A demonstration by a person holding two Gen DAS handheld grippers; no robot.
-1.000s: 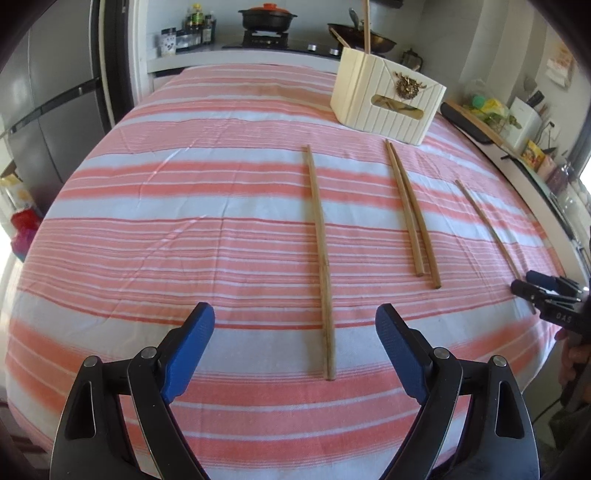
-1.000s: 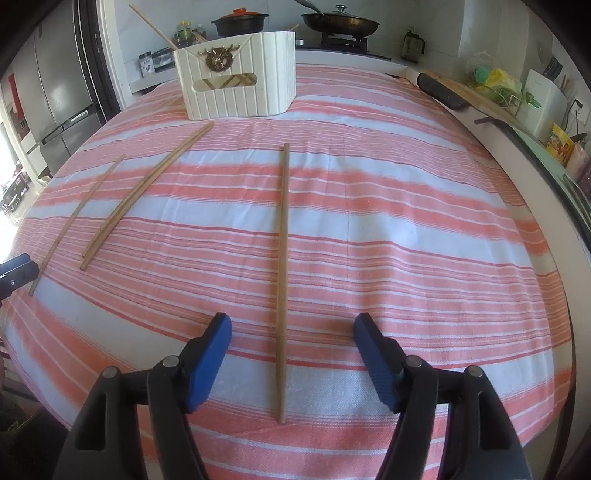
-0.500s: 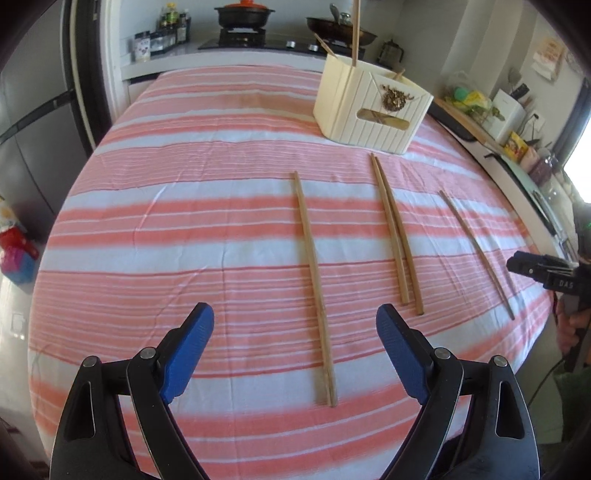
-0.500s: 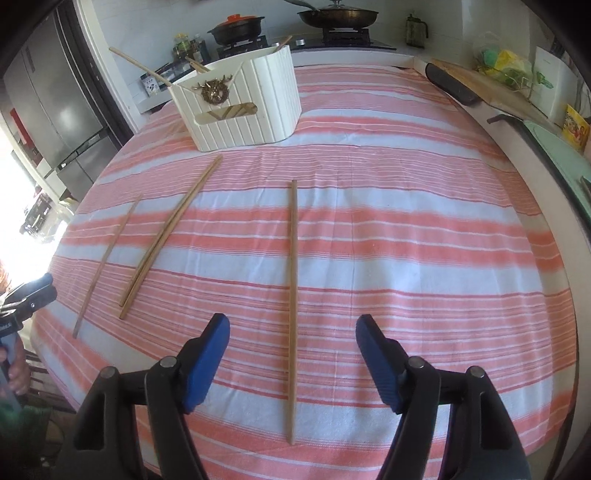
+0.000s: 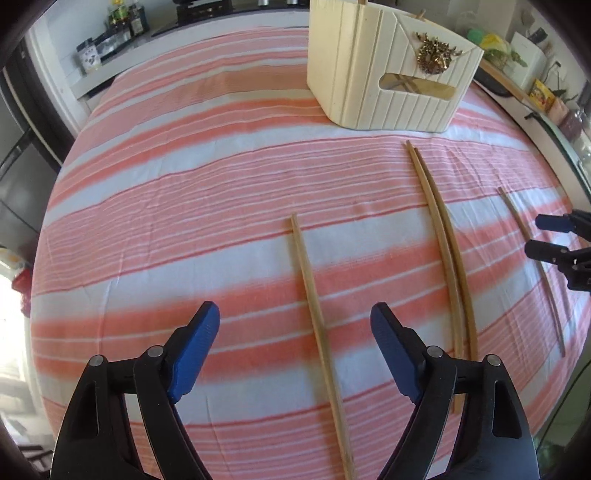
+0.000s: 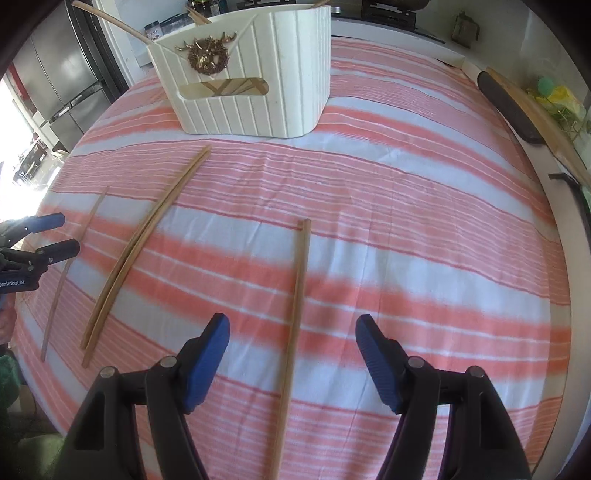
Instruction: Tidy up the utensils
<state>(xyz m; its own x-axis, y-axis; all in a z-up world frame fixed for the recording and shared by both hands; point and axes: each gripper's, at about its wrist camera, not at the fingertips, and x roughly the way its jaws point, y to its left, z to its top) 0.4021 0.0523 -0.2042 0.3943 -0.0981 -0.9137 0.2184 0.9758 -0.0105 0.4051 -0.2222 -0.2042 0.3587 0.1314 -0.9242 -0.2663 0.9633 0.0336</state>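
Observation:
Several wooden chopsticks lie on the striped cloth in front of a cream ribbed utensil holder (image 5: pixel 388 77), which also shows in the right wrist view (image 6: pixel 251 81) with chopsticks inside. My left gripper (image 5: pixel 295 328) is open, its jaws either side of a single chopstick (image 5: pixel 314 306). A pair of chopsticks (image 5: pixel 443 243) lies to its right, then another single one (image 5: pixel 532 258). My right gripper (image 6: pixel 293 336) is open over that single chopstick (image 6: pixel 297 295). The pair (image 6: pixel 147 236) and the left single chopstick (image 6: pixel 70 266) lie to its left. Each gripper shows at the other view's edge.
The table wears a pink and white striped cloth (image 5: pixel 184 206). A fridge (image 6: pixel 62 74) stands at the left. A cutting board (image 6: pixel 532 107) and kitchen items line the counter on the right. Bottles (image 5: pixel 122 22) stand behind the table.
Both grippers have moved forward and lower over the table, so the holder and chopsticks look closer. Both stay open and empty.

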